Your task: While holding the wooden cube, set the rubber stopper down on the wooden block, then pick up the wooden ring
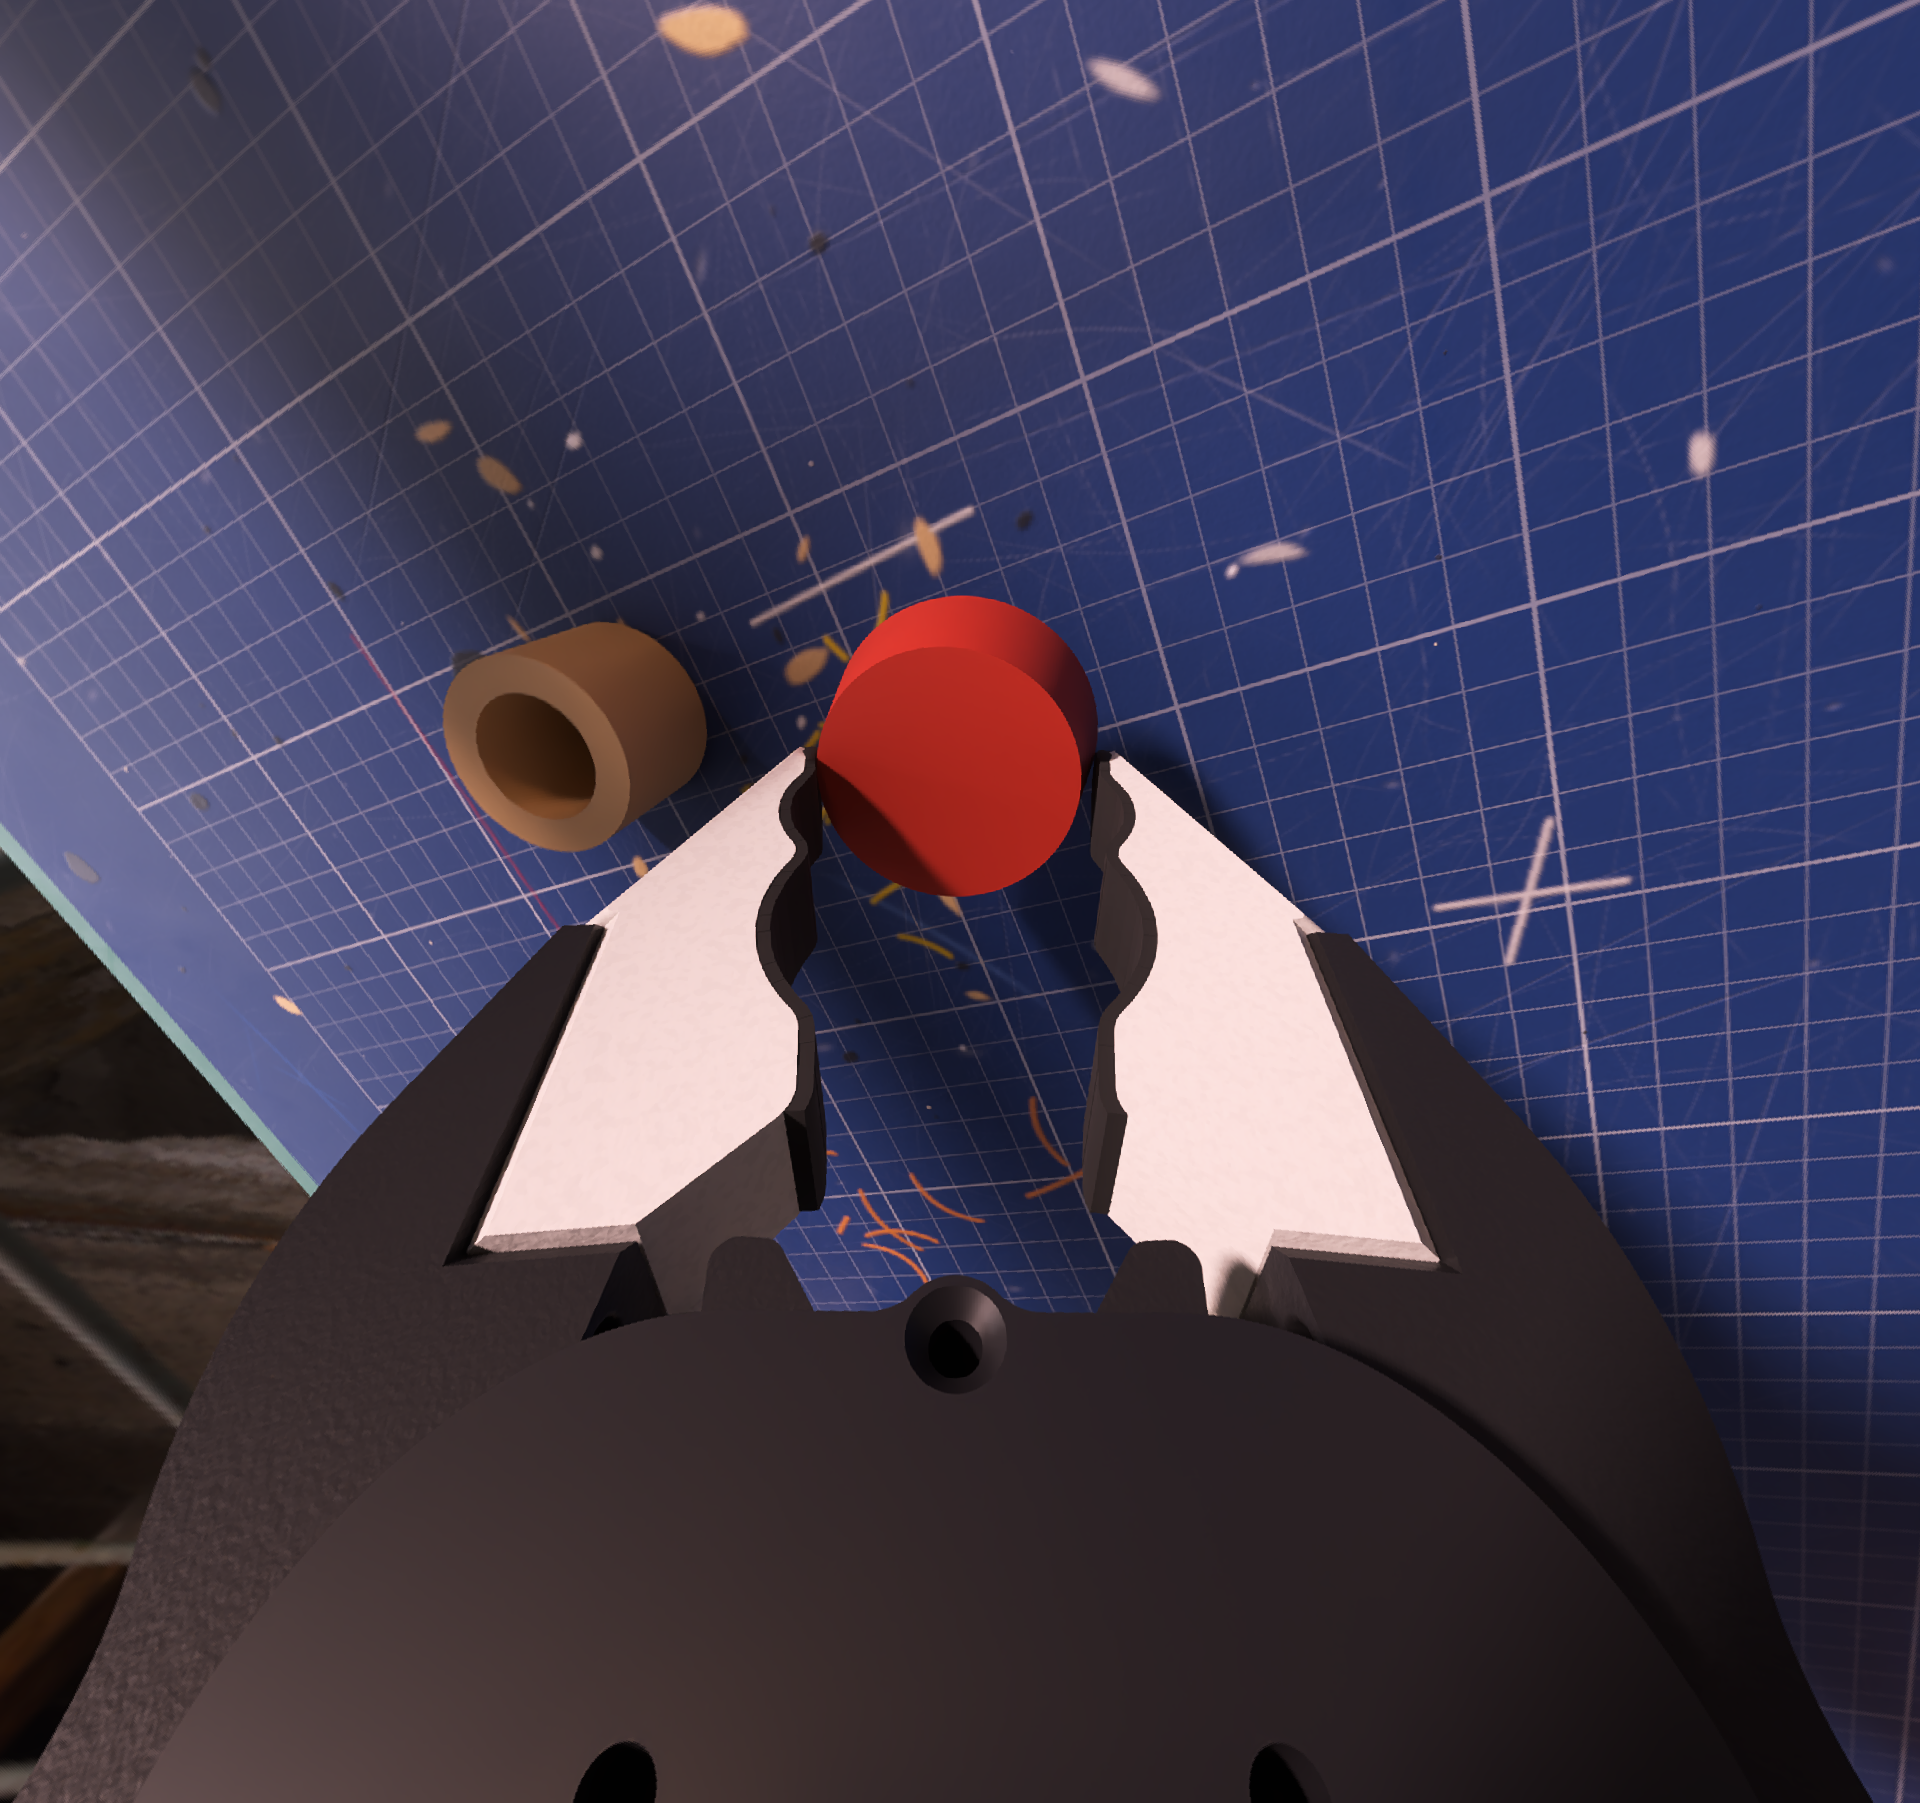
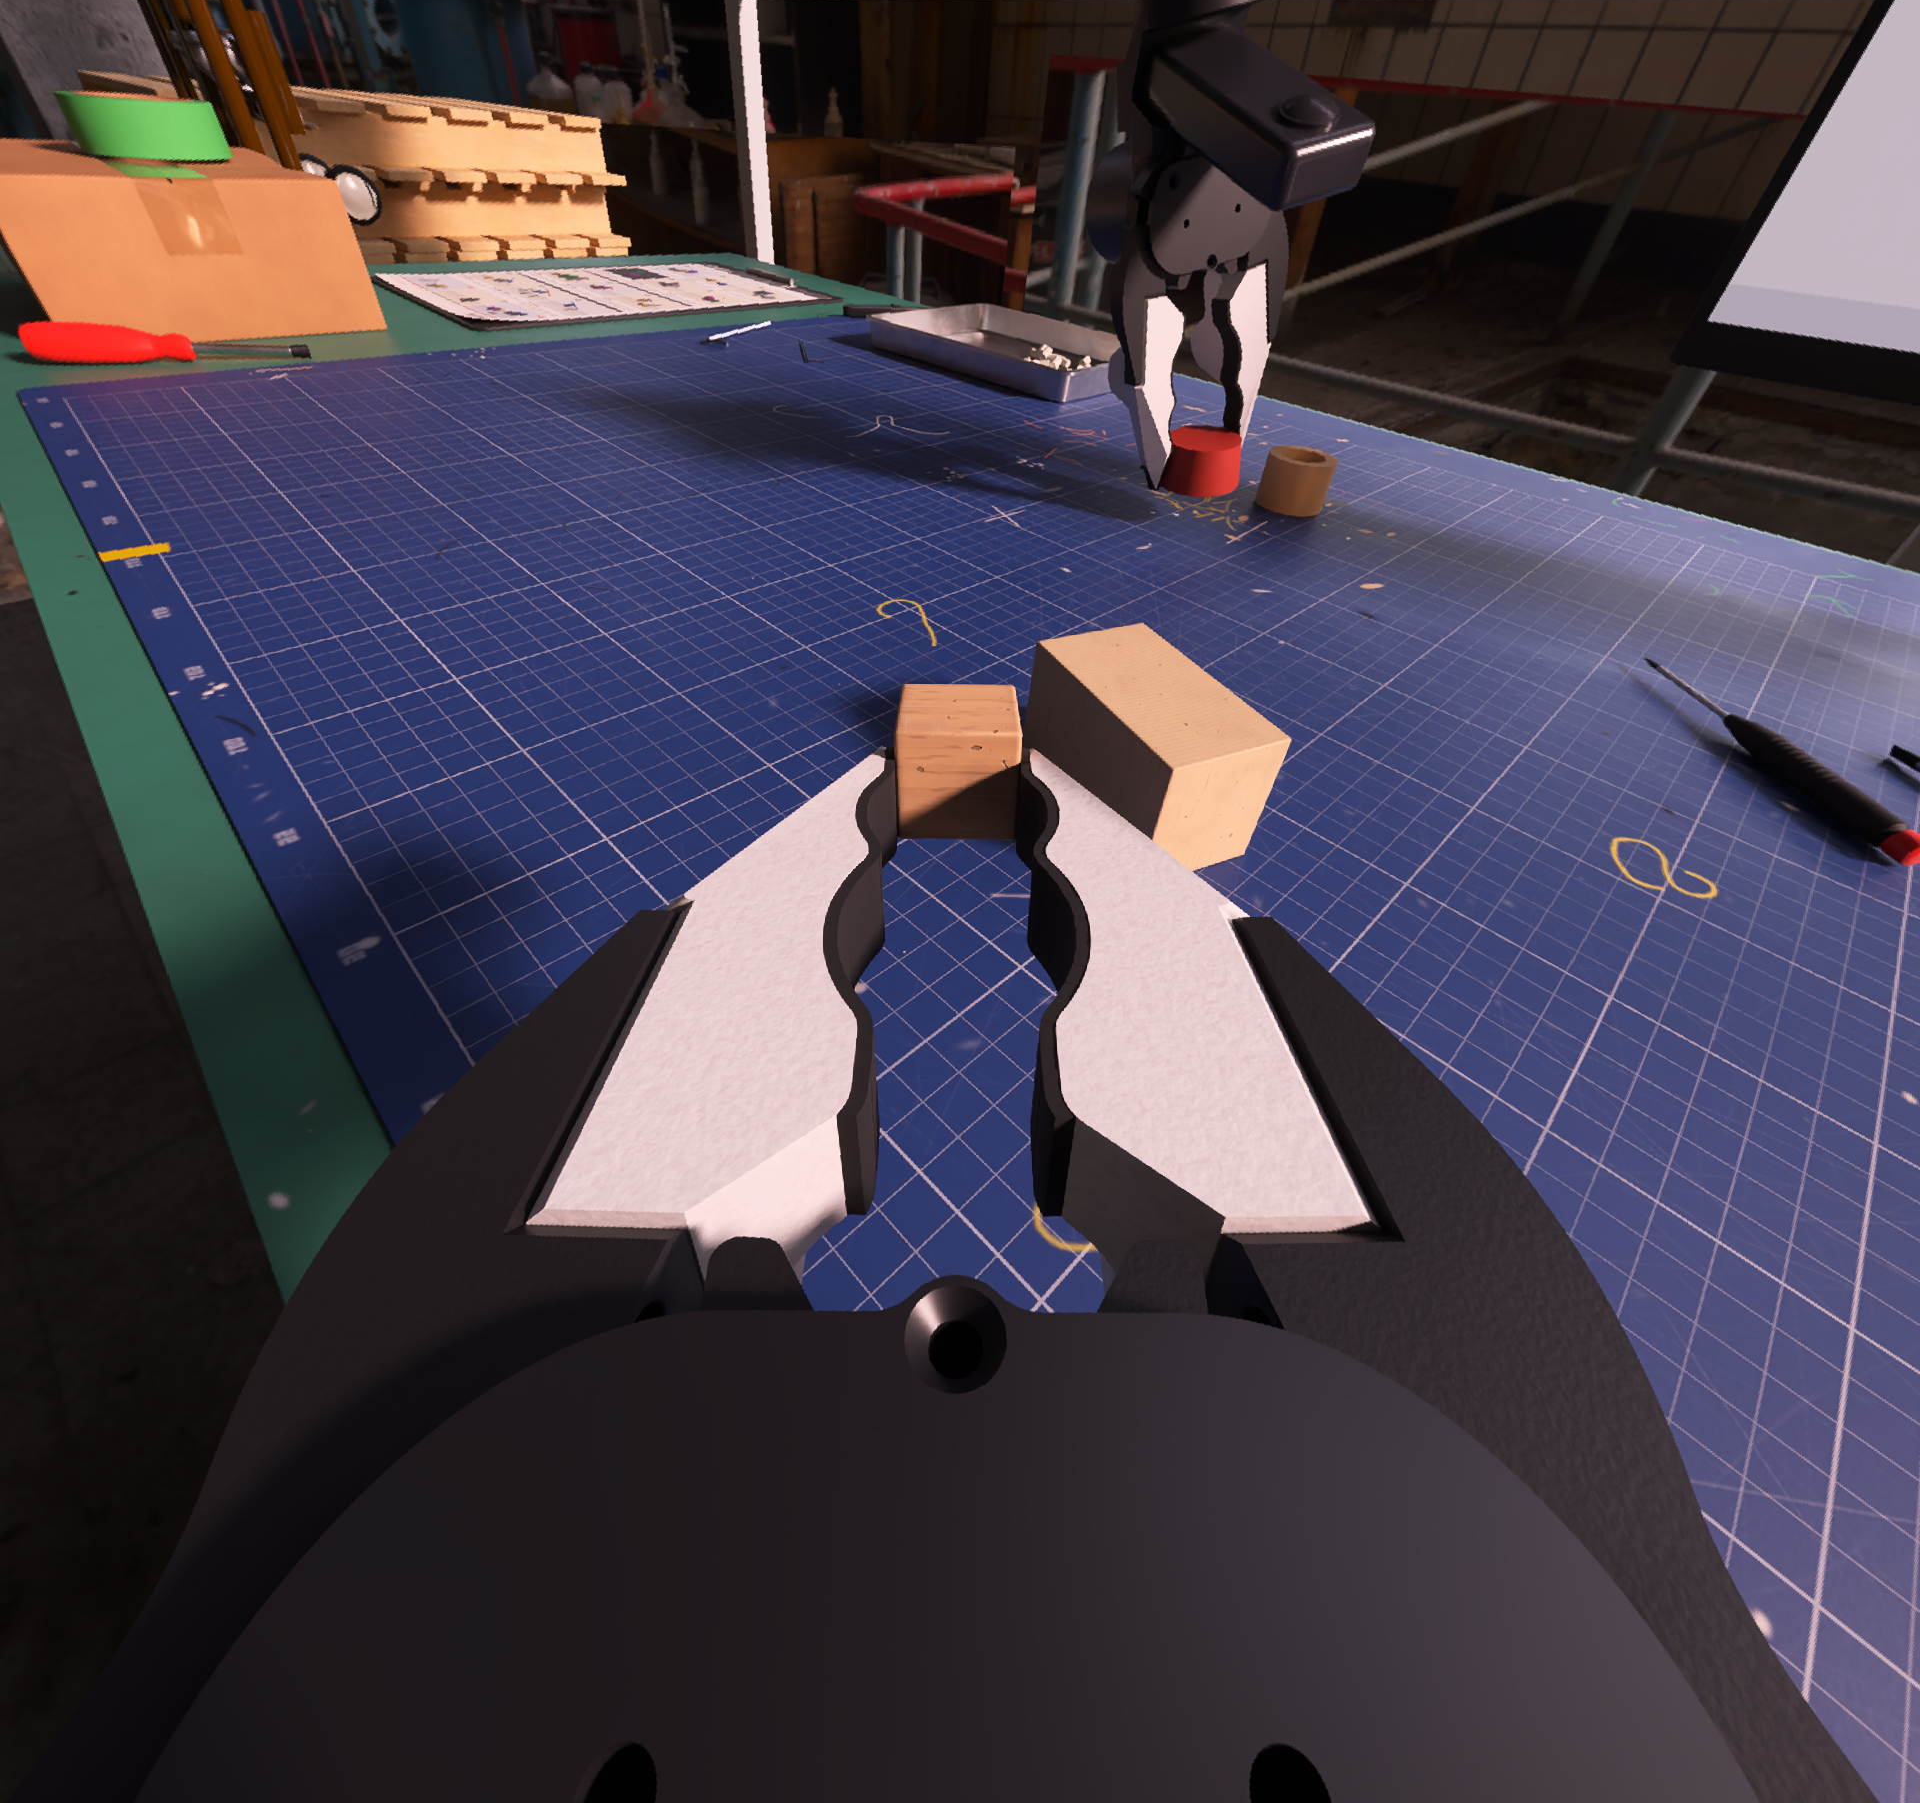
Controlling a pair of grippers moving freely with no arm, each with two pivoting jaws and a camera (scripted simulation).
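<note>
Left gripper (image 1: 954, 766), jaws bracketing the rubber stopper (image 1: 951, 756) on the worktop (image 2: 520, 558), wooden ring (image 1: 571, 735) at nine o'clock; right gripper (image 2: 956, 777) pinches the wooden cube (image 2: 956, 756) beside the wooden block (image 2: 1153, 735); a shallow tip grip risks slippage.

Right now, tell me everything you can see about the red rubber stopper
The rubber stopper is a plain, matte red tapered plug with flat round ends and no markings. It stands upright on the blue cutting mat, narrower end up as the right wrist view shows. The left gripper straddles it from above, a fingertip at each side; whether the pads actually press it is unclear. The wooden ring stands close beside it, not touching. It is far from the wooden block.
</note>
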